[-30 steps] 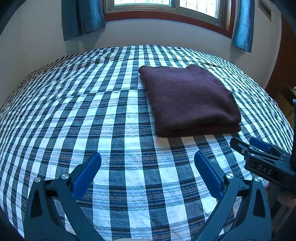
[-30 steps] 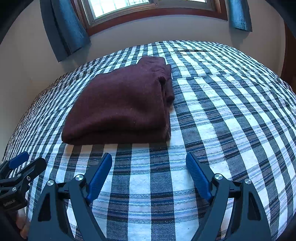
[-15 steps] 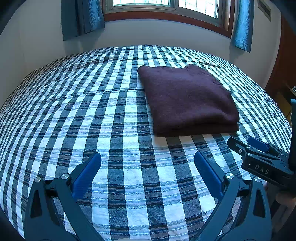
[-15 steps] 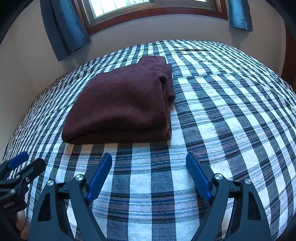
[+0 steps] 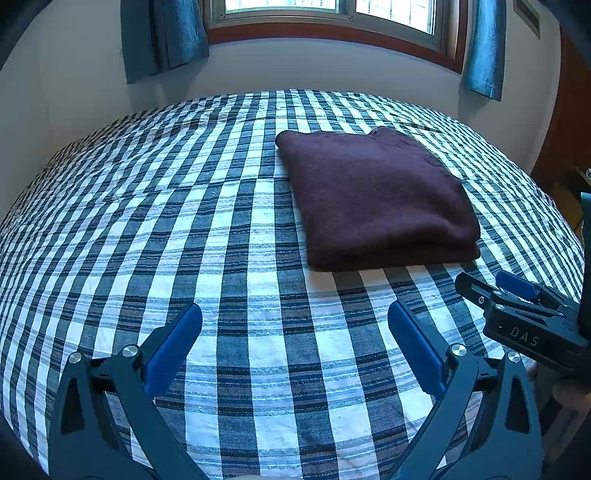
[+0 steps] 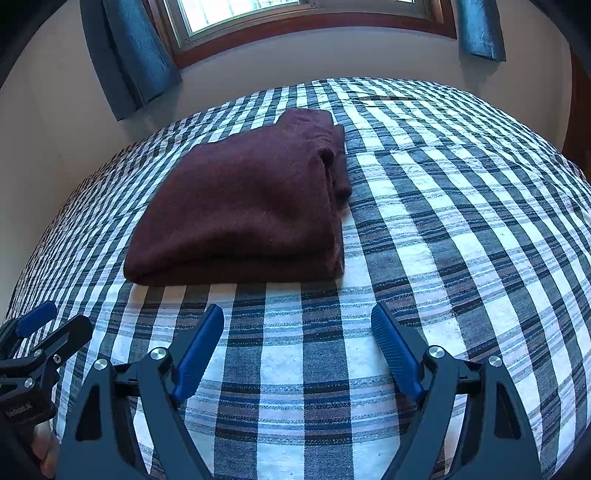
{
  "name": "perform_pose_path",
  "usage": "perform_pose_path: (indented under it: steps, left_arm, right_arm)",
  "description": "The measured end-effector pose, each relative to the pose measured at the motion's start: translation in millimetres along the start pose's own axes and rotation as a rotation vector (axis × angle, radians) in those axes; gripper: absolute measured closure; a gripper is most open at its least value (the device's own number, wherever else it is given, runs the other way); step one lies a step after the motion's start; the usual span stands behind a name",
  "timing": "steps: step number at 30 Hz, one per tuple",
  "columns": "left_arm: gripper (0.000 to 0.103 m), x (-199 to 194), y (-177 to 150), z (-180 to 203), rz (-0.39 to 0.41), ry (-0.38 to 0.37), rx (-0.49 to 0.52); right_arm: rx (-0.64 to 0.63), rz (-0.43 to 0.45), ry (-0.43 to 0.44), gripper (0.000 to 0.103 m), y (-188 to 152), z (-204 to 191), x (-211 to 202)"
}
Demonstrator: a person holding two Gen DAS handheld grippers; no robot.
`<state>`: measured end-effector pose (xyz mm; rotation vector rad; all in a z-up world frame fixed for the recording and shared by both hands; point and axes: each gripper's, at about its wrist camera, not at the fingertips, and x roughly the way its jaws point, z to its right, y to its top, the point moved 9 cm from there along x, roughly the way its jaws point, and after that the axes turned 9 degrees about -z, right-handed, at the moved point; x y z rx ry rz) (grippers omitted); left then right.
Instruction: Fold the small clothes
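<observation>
A dark maroon knitted garment (image 5: pixel 376 195) lies neatly folded on the blue-and-white checked bedspread (image 5: pixel 147 229). Left gripper (image 5: pixel 295 343) and right gripper (image 6: pixel 297 347) hover near it, jaws released, empty. Folding looks complete; nothing further seems needed.

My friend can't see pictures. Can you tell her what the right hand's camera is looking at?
A dark red sweater lies neatly folded on a bed with a blue and white checked cover. The right gripper is open and holds nothing, just short of the sweater's near edge, with the left gripper at the lower left. Behind the bed are a window and blue curtains.
</observation>
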<state>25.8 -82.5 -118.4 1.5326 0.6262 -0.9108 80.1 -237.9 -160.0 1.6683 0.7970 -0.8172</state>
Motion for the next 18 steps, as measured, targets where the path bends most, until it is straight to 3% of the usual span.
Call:
perform_pose_path:
  steps: [6, 8, 14, 16, 18]
  left_arm:
    - [0.003, 3.3, 0.3, -2.5, -0.038, -0.031, -0.013]
    - [0.003, -3.8, 1.7, -5.9, 0.0, -0.085, -0.034]
    - [0.003, -18.1, 22.3, -23.8, 0.056, -0.028, -0.021]
    - [0.003, -12.7, 39.8, -39.5, 0.052, -0.013, -0.028]
    - [0.003, 0.1, 66.2, -62.7, 0.047, 0.058, -0.049]
  right_arm:
    - [-0.007, -0.01, 0.011, 0.022, 6.1, 4.5, 3.6]
    - [-0.006, -0.009, 0.018, 0.022, 7.5, 5.7, 4.0]
    - [-0.031, 0.067, 0.057, 0.022, 34.3, 8.3, -23.6]
    - [0.004, 0.101, 0.066, 0.022, 61.9, 25.4, -29.3]
    - [0.038, 0.116, 0.06, 0.018, 90.2, 44.6, -22.4]
